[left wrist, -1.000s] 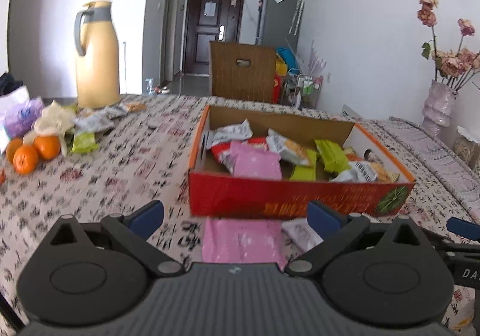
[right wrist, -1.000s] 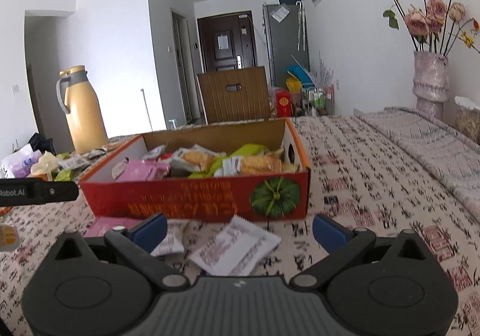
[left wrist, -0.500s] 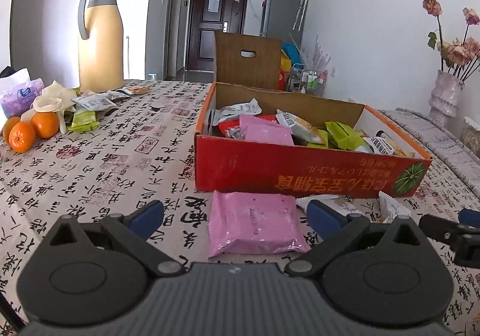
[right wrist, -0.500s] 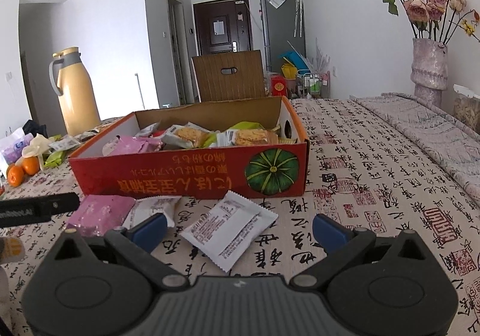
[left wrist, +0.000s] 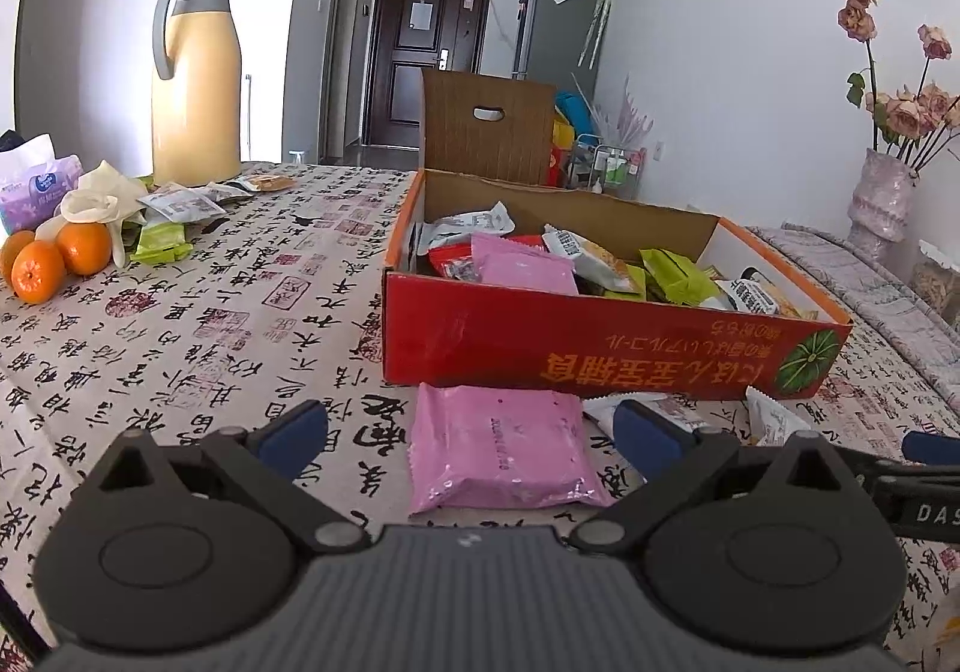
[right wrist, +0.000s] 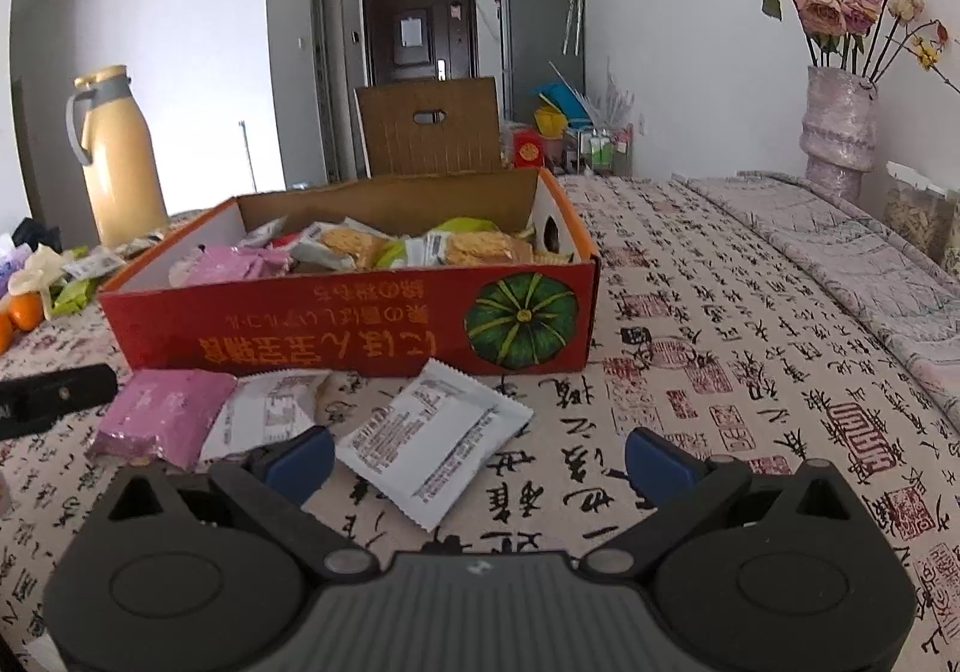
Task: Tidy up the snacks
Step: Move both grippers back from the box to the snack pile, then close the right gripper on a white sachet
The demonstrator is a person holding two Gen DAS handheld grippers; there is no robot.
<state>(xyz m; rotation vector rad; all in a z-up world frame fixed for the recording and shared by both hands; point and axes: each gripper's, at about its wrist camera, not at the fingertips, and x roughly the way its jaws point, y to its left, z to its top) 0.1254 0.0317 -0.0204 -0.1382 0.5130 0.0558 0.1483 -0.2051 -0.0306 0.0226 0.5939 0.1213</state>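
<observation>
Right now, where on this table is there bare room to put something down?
Bare cloth lies right of the red box, toward the vase, and between the box and the oranges. Crowded: the strip before the box, with the pink packet and white packet.

Matt cloth tablecloth (left wrist: 198, 336) with printed black characters under both tongs; glossy-printed red cardboard box (left wrist: 600, 348) ahead of them, raw brown matt card on its inner walls. Between the left gripper's (left wrist: 471, 435) spread matt black plastic arms with blue pads lies a pink packet (left wrist: 498, 453) of shiny, slightly crinkled film; a white packet (right wrist: 435, 432) of smooth satin film lies just ahead of the right gripper (right wrist: 480, 459), same plastic build. Far left of the tongs: smooth semi-gloss yellow plastic jug (left wrist: 195, 84), dimpled oranges (left wrist: 60, 258).
</observation>
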